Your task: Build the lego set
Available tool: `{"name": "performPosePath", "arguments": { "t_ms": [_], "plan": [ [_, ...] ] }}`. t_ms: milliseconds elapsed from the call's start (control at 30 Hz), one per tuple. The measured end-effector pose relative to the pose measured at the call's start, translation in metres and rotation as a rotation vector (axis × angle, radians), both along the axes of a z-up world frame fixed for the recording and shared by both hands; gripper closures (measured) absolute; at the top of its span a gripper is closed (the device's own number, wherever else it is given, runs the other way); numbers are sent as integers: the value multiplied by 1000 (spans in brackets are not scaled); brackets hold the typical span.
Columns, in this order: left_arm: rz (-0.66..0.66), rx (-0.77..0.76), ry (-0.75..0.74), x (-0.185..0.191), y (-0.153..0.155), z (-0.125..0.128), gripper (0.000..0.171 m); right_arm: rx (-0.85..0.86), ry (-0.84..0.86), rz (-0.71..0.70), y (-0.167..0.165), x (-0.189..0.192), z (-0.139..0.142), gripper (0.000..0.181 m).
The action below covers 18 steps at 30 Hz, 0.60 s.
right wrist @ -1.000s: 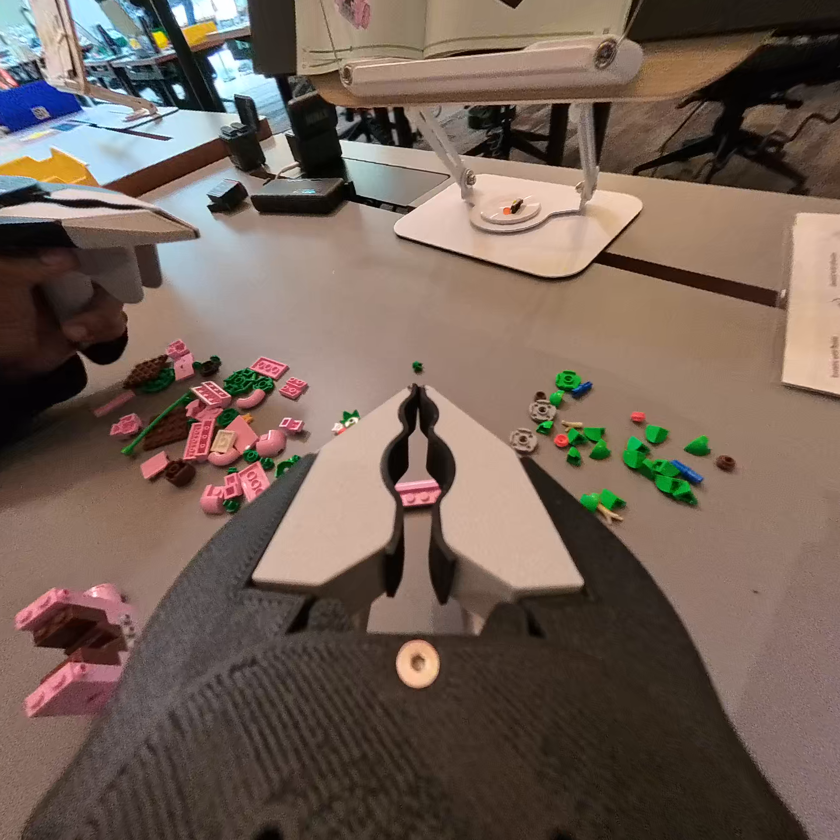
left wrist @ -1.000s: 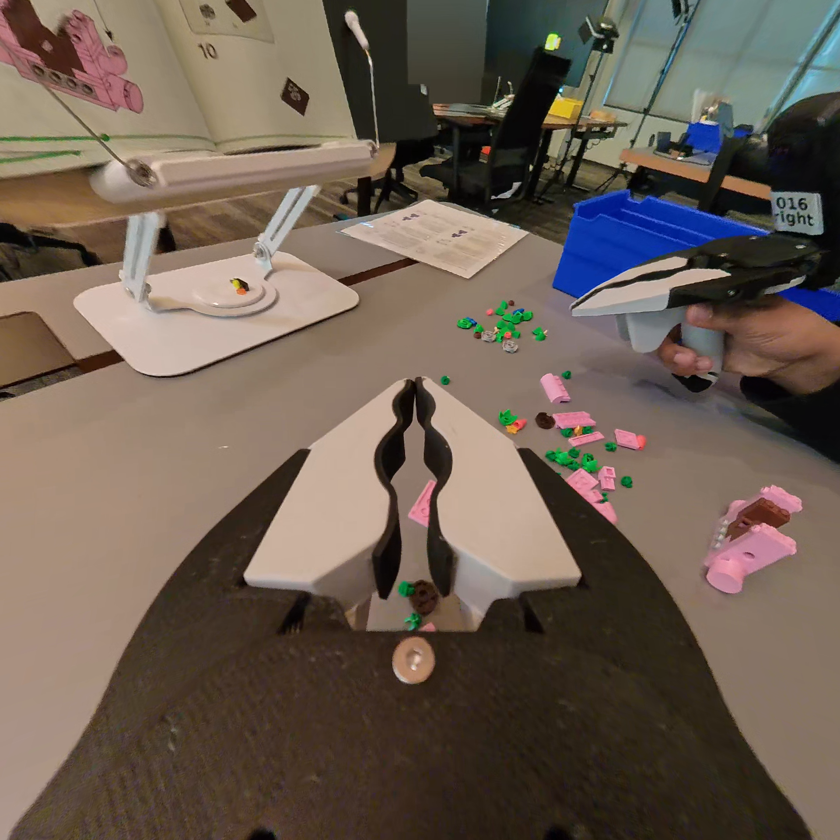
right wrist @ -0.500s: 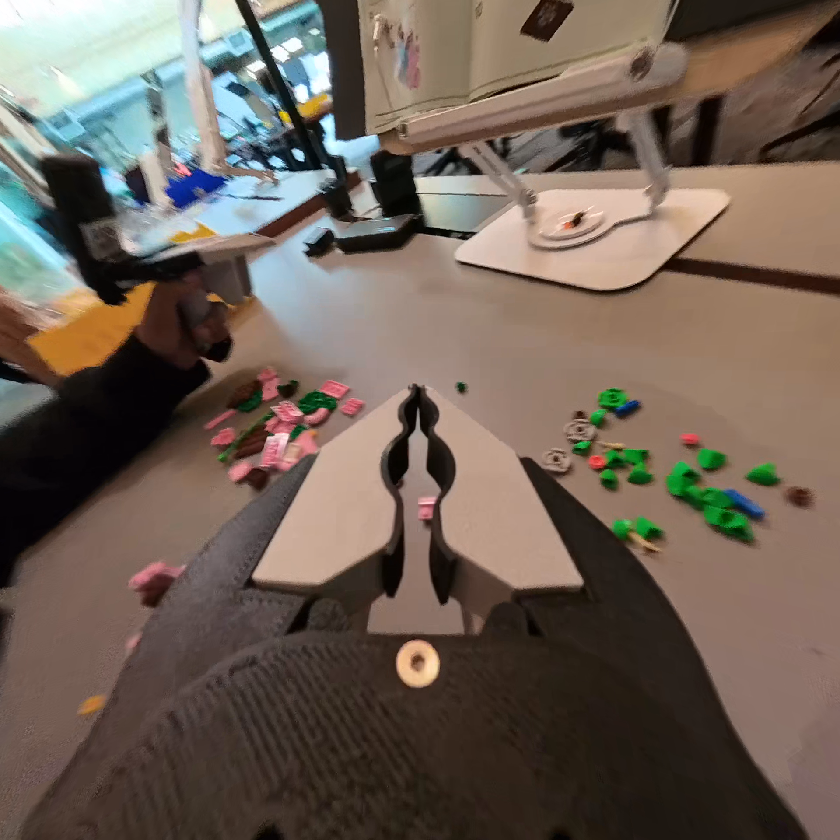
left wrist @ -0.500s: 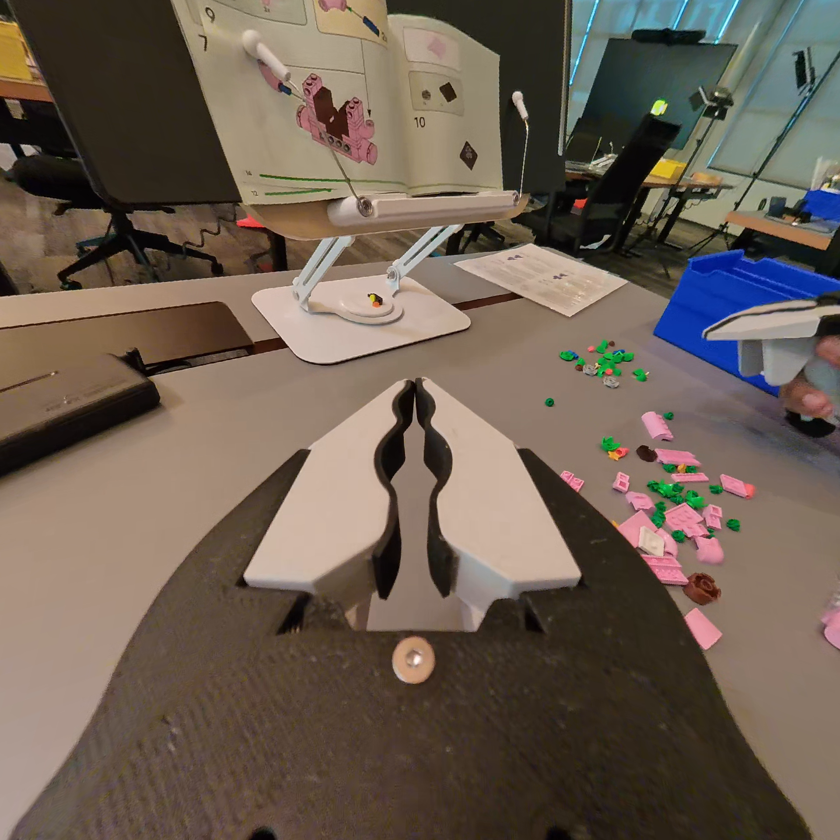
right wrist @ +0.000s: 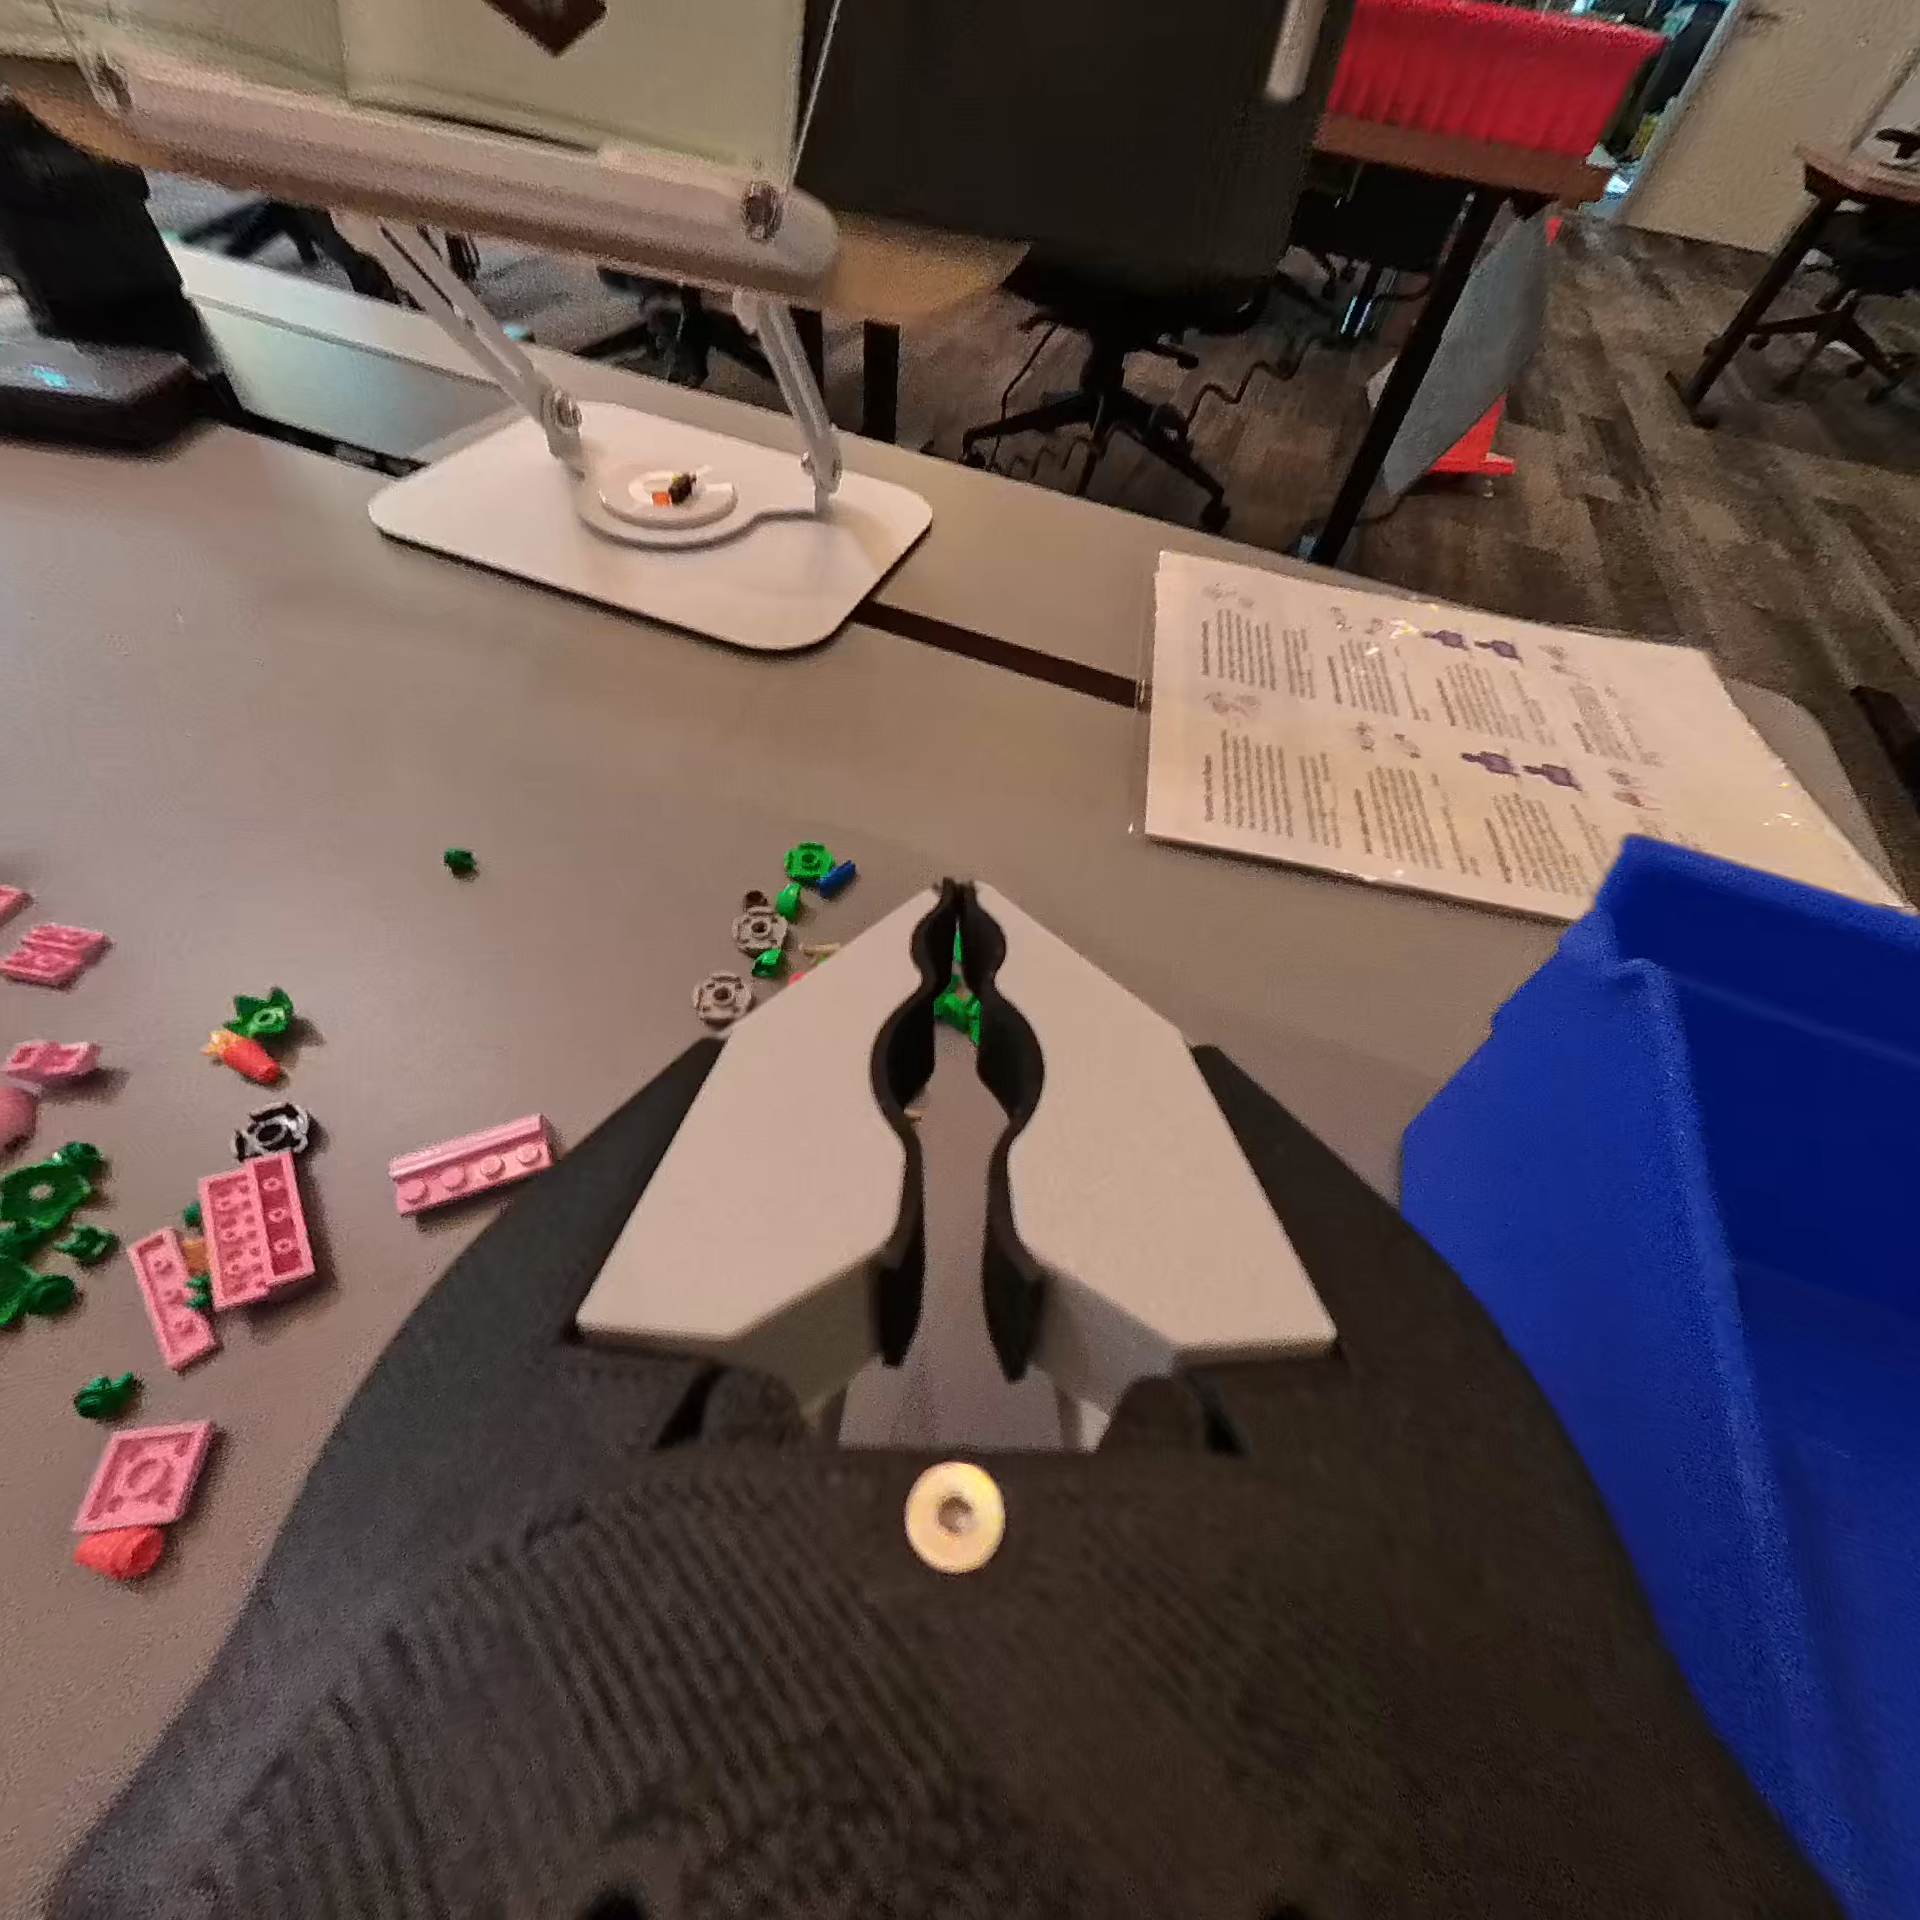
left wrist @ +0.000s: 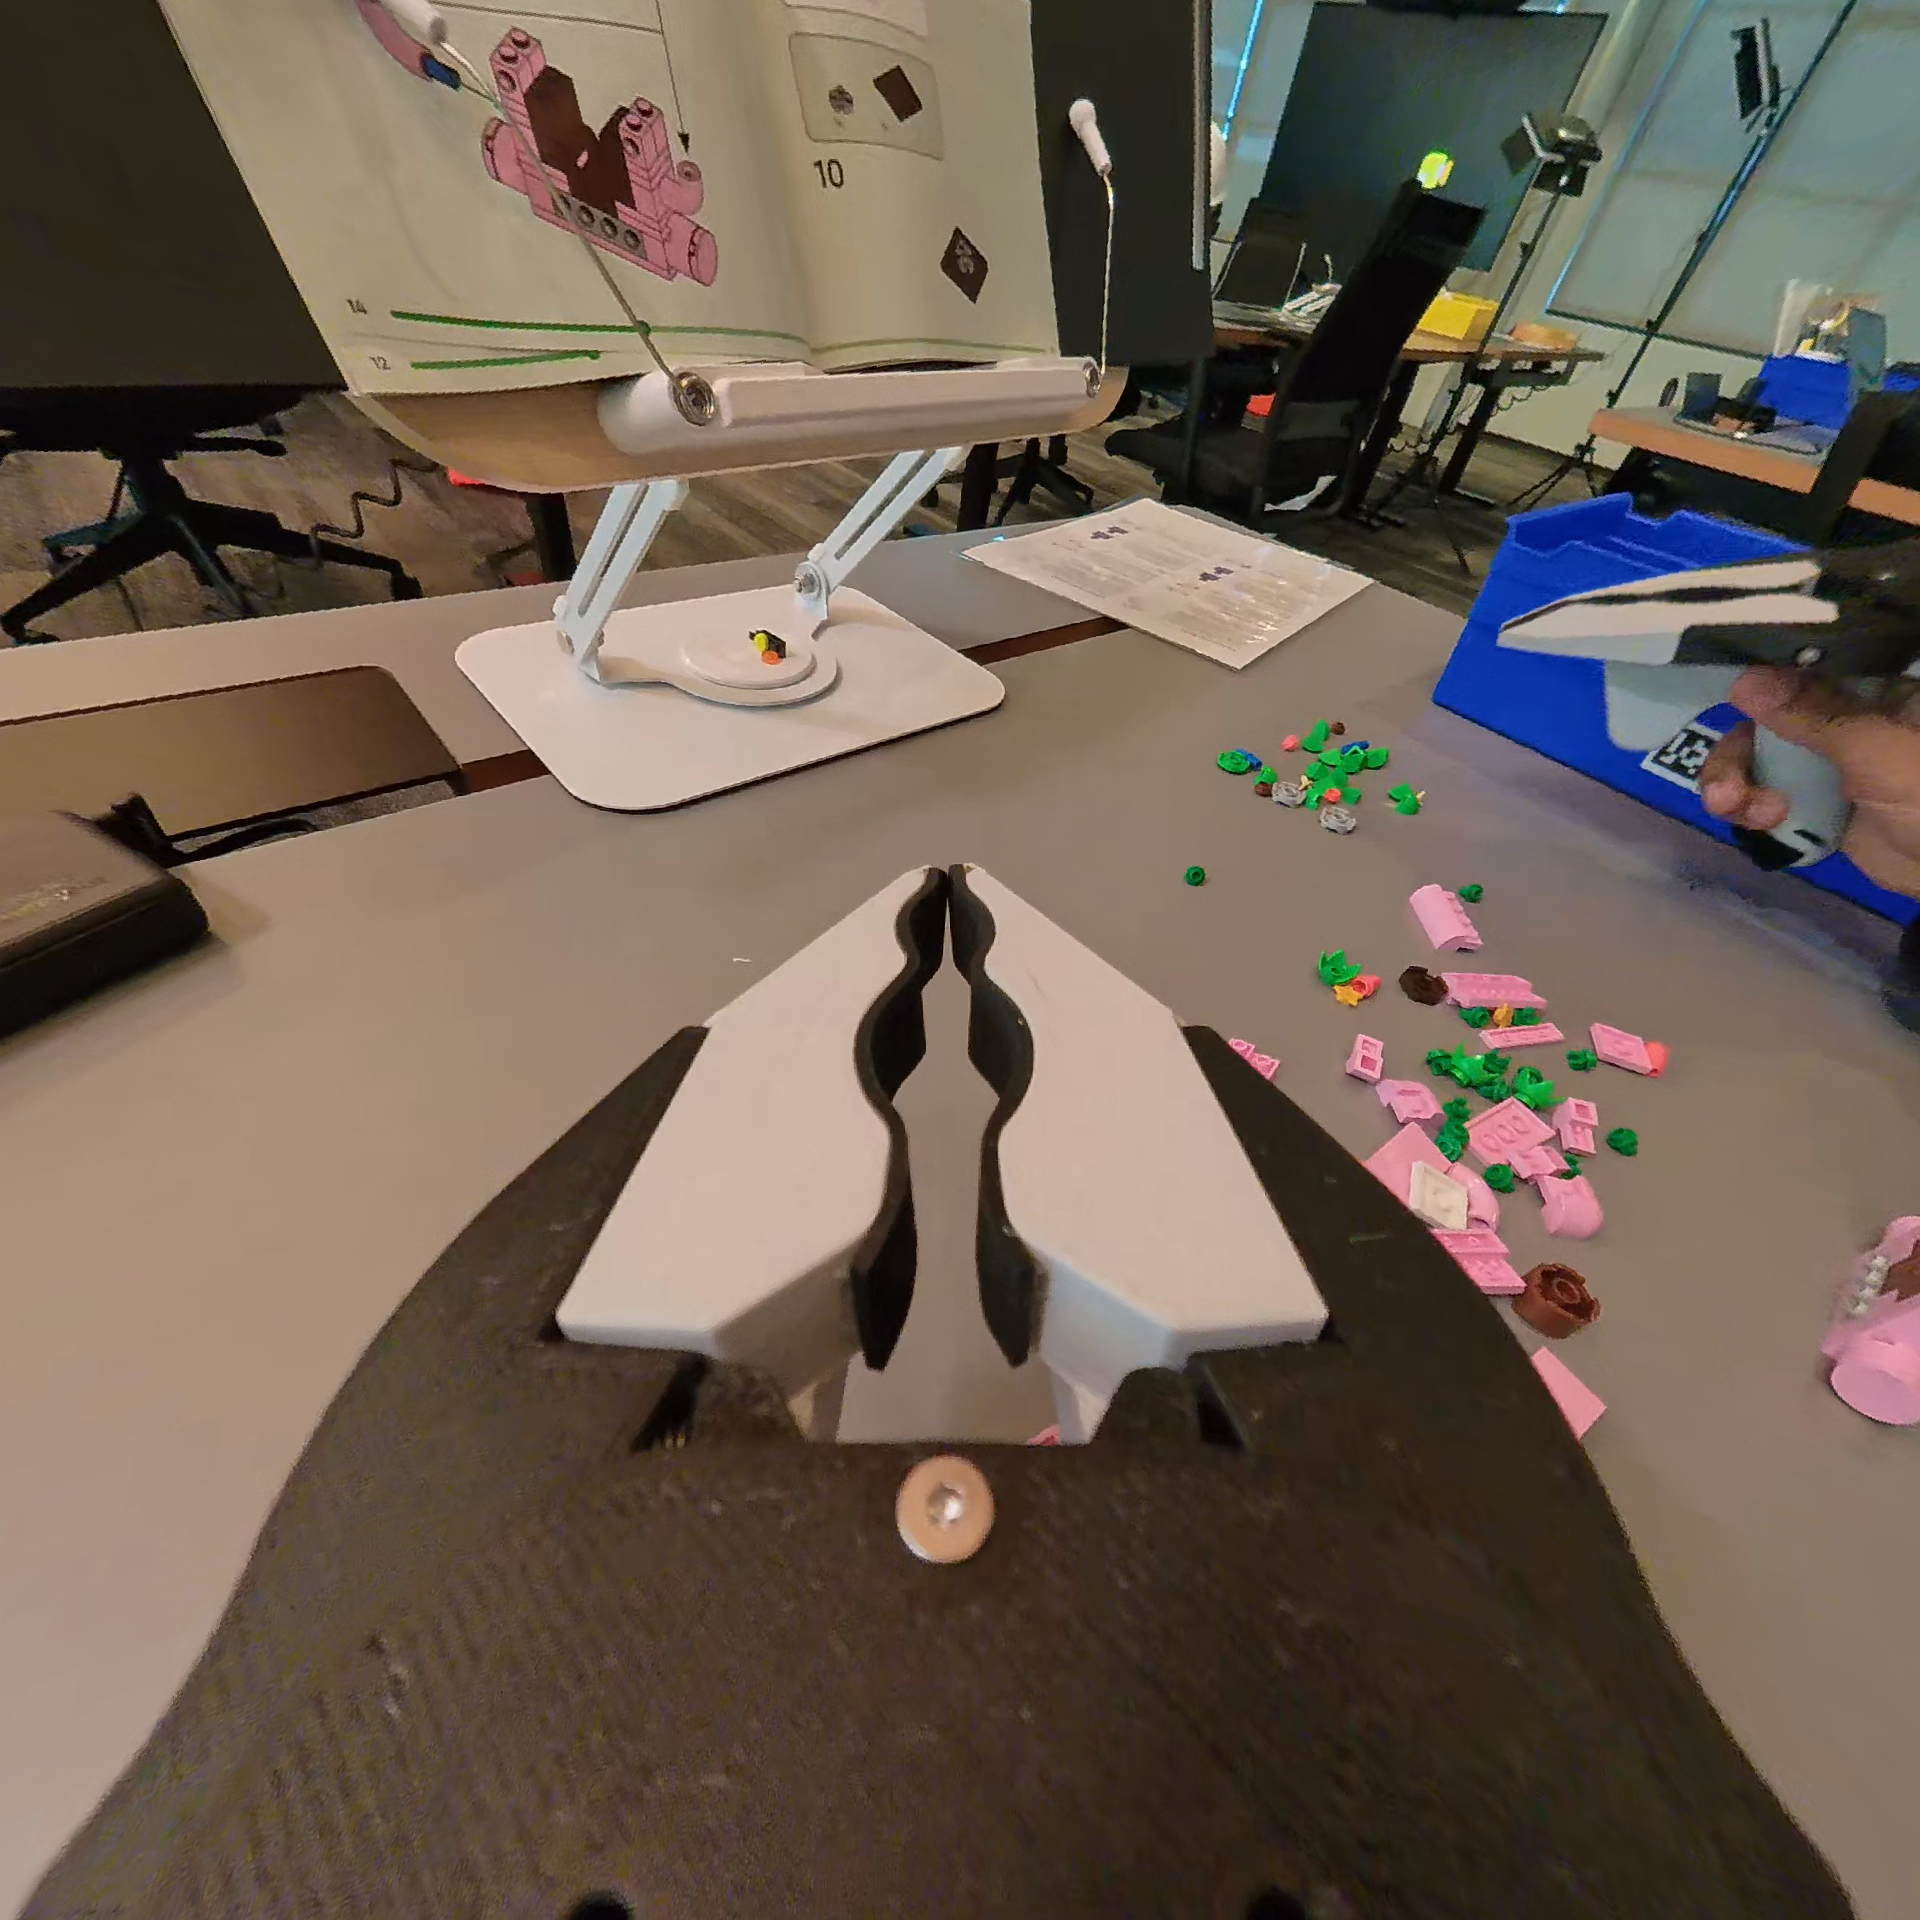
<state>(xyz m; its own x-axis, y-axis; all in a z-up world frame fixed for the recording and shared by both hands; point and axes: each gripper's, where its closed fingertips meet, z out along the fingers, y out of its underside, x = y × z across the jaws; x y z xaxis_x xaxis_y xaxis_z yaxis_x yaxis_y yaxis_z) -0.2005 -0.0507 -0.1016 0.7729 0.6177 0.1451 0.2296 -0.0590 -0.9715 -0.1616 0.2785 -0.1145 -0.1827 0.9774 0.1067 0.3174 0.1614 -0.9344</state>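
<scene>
1. Left gripper [left wrist: 948,873]: fingertips pressed together at the tip, nothing between them. It points across bare grey table [left wrist: 416,1039] toward the white book stand [left wrist: 727,717].
2. Right gripper [right wrist: 956,888]: tips also closed tight, empty. In the left wrist view it sits at far right [left wrist: 1517,629], raised off the table and held by a hand [left wrist: 1829,769], in front of the blue bin [left wrist: 1558,623].
3. Loose pink and green pieces [left wrist: 1496,1081] lie scattered to the right of the left gripper, flat on the table. A smaller cluster of green bits [left wrist: 1320,774] lies farther back, near the laminated sheet [left wrist: 1174,582]; the two groups are apart, with a lone green stud [left wrist: 1195,876] between.
4. Partly built pink assembly [left wrist: 1881,1340]: at the right edge of the left wrist view, cut off by the frame, just beside a brown round piece [left wrist: 1553,1299].
5. Instruction booklet [left wrist: 675,187] stands open on the stand, at the table's far side.
6. Edges: blue bin wall [right wrist: 1662,1247] is close on the right gripper's right side. Sheet [right wrist: 1455,748] lies just behind the bin, near the table's far edge. A dark seam [right wrist: 997,655] runs across the table between stand base [right wrist: 665,540] and sheet.
7. Open room: wide bare table left of and ahead of the left gripper, bounded at left by a black flat device [left wrist: 83,914]. Ahead of the right gripper, grey round pieces [right wrist: 738,966] and green bits [right wrist: 810,862] lie near the tips; pink plates [right wrist: 255,1226] lie to its left.
</scene>
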Motion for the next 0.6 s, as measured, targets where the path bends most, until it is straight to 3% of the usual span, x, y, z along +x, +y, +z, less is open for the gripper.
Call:
{"name": "performPosePath", "arguments": {
  "t_ms": [100,333,600],
  "plan": [
    [-11,17,-5,2,2,2,171,32,-34,22,-8,-1,-10,181],
    [2,-3,11,0,0,1,171,45,-7,78,-22,1,-5,173],
    [0,-3,25,1,-1,3,171,88,-20,259,-62,11,-10,156]
  ]
}}
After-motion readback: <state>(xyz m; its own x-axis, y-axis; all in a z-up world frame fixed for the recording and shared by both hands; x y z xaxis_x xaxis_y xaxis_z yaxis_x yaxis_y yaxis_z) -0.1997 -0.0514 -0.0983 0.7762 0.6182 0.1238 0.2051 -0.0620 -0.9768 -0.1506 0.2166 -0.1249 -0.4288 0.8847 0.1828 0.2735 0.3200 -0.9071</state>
